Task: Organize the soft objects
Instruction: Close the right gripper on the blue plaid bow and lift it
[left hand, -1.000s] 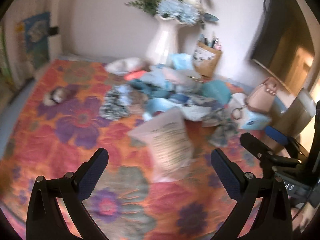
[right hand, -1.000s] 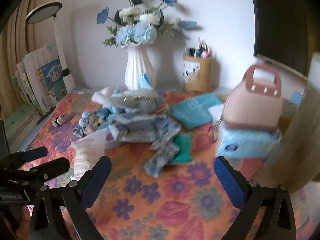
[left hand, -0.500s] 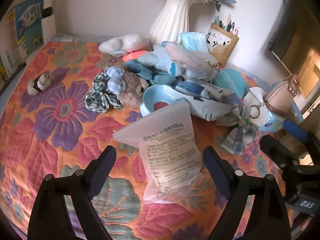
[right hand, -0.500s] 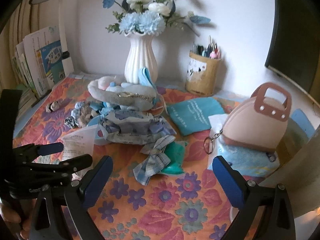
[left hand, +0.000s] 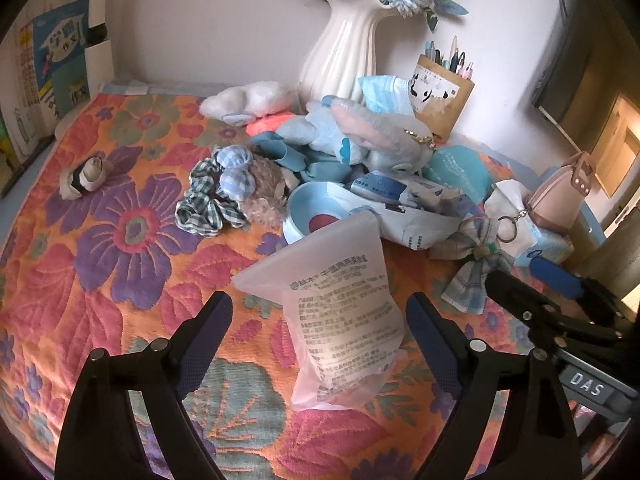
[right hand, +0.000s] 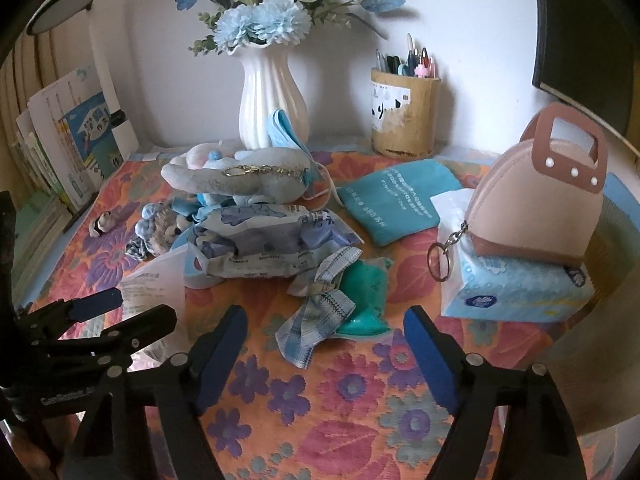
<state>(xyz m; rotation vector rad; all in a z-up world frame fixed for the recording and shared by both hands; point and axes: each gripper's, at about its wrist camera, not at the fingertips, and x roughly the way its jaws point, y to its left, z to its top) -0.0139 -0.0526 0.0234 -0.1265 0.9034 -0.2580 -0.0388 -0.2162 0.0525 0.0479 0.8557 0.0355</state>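
Soft daylight, maybe from right, sharp centre, fisheye-warped edges w/ dark vignette

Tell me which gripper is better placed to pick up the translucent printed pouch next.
Left. The left gripper is open with the translucent pouch lying right between its fingers. The right gripper is open too, but it faces the plaid bow, with the pouch off to its left.

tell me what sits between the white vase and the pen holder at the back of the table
In the right wrist view, nothing stands between the white vase and the pen holder; only bare wall and a strip of the floral cloth show there.
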